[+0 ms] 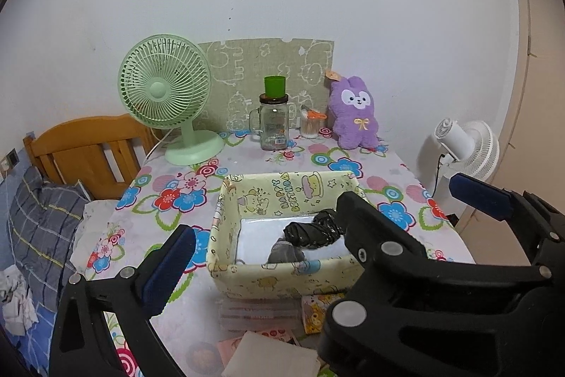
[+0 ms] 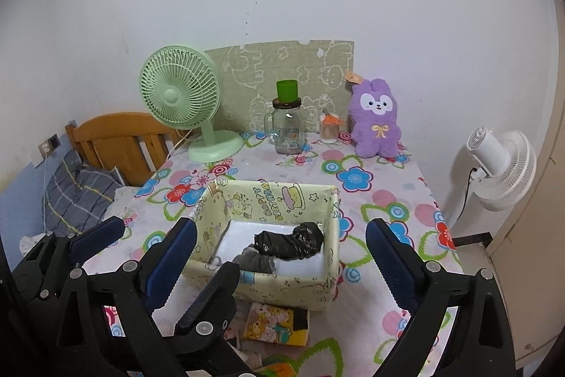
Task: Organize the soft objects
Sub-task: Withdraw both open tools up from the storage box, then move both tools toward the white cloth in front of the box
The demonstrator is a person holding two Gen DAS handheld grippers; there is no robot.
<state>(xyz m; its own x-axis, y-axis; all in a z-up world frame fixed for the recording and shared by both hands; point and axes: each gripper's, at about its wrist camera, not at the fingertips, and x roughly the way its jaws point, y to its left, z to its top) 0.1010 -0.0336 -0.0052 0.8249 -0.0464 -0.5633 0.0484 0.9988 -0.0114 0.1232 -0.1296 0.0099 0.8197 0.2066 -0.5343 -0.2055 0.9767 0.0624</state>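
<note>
A pale yellow cartoon-print fabric box [image 1: 282, 274] [image 2: 268, 288] stands mid-table. Inside it lie a black crinkled soft roll [image 1: 312, 232] [image 2: 289, 241] and a grey rolled sock [image 1: 284, 253] [image 2: 256, 260]. A purple plush bunny [image 1: 355, 112] [image 2: 376, 122] sits upright at the table's back right. My left gripper [image 1: 325, 228] is open and empty, its jaws spread wide around the box's near side. My right gripper [image 2: 282, 253] is open and empty, its fingers on either side of the box. The other gripper shows at right in the left wrist view and at lower left in the right wrist view.
A green desk fan [image 1: 166, 94], a glass jar with a green cup [image 1: 273, 122] and a small swab jar [image 1: 310, 124] stand at the back. Small packets and a cartoon box [image 2: 277, 324] lie in front of the fabric box. A white fan [image 2: 501, 165] stands right, a bed [image 1: 46, 221] left.
</note>
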